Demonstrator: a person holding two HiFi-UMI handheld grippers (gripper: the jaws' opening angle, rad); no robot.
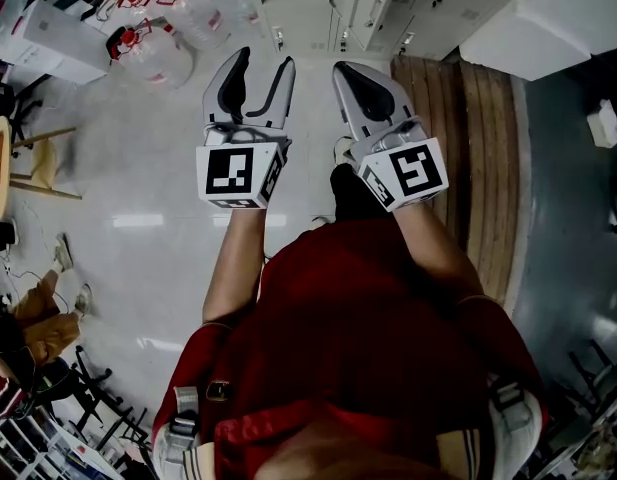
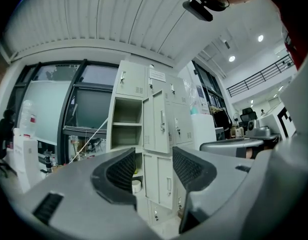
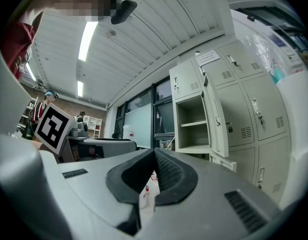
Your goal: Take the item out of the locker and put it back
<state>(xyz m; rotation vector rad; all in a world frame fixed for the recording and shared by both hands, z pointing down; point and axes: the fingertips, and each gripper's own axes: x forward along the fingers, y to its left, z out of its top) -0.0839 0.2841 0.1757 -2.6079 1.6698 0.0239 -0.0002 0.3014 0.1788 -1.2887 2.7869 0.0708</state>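
While locker (image 2: 127, 124) stood well apart, door open, take-out looked unstarted, unless whole cycle was over. Left tool (image 1: 265, 60) gaped, empty. Right tool (image 1: 348, 73) was closed, empty. Small white item (image 2: 136, 186), likely target, sat in lower compartment.

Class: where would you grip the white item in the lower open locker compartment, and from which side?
Probably across the round sides of the white item, coming level from the locker's open front; it seems upright, and walls close the rest.

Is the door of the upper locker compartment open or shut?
Open: the door stands swung outward, and the shelf inside the compartment is visible.
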